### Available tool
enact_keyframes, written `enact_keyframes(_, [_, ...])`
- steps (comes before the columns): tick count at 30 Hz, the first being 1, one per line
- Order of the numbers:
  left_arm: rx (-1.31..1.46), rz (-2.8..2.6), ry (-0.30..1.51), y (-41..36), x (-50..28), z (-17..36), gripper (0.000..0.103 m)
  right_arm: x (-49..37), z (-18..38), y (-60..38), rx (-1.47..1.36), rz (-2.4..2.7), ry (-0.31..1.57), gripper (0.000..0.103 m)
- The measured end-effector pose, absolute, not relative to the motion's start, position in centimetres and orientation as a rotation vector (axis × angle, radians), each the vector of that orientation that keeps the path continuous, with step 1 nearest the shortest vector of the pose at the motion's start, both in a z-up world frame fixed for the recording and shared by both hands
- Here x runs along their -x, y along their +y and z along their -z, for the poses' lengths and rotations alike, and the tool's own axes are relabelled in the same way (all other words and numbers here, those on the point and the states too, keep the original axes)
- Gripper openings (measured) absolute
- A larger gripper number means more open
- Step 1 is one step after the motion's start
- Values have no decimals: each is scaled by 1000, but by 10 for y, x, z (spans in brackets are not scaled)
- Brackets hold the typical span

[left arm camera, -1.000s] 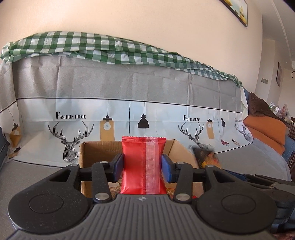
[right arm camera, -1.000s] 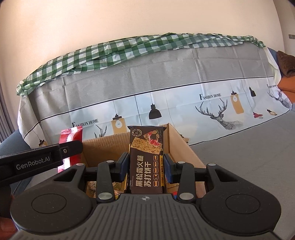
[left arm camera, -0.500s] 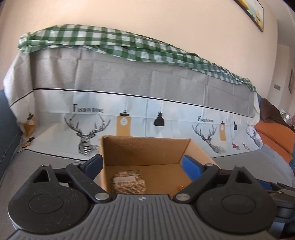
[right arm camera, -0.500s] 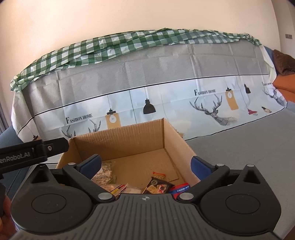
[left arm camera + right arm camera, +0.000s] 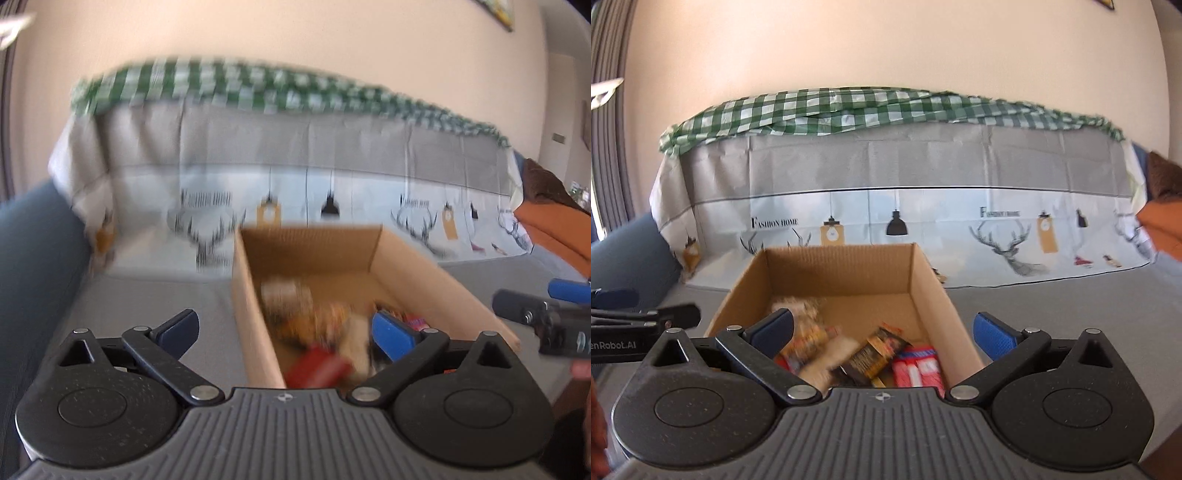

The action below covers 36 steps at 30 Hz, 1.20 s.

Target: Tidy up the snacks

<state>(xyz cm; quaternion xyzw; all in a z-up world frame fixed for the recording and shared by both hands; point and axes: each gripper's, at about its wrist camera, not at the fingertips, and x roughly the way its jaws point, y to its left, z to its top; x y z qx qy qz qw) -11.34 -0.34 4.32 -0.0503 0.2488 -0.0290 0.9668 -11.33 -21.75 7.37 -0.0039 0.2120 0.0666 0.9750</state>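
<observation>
We note the left hand-held gripper (image 5: 284,326) with jaws opening, nothing between the pads, straddling the left wall of the cardboard box (image 5: 255,325) on the sofa seat. The right hand-held gripper (image 5: 884,330), jaws wide and empty, sits squarely over the box, nearer the snacks (image 5: 871,352). These lie jumbled at the near end: red, dark, tan packets.

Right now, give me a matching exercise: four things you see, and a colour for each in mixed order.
Things:
1. box
2. checked cloth
3. gripper pads
4. cushion

Colours:
A. blue
B. orange
C. brown cardboard
D. green and white

Pairs: 1-C, 2-D, 3-A, 4-B
</observation>
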Motion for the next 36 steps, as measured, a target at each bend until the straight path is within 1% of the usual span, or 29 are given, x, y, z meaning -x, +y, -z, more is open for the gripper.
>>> enact_keyframes(2, [143, 76, 504, -4, 126, -44, 102, 130, -65, -223, 25, -143, 429, 102])
enact_keyframes(4, [124, 53, 524, -11, 136, -41, 102, 138, -59, -228, -18, -124, 467, 103])
enact_keyframes(6, [103, 35, 564, -17, 138, -36, 102, 141, -62, -231, -42, -132, 448, 102])
enact_keyframes(10, [68, 34, 614, -22, 134, -28, 102, 128, -54, -225, -12, -128, 525, 102])
enact_keyframes(16, [119, 10, 692, -14, 118, -19, 102, 121, -48, -217, 6, -141, 574, 102])
enact_keyframes(27, [116, 2, 696, -15, 110, -18, 103, 114, -45, -221, -35, -151, 610, 102])
enact_keyframes(36, [130, 1, 712, -16, 106, -16, 102, 112, -44, -216, -12, -162, 611, 102])
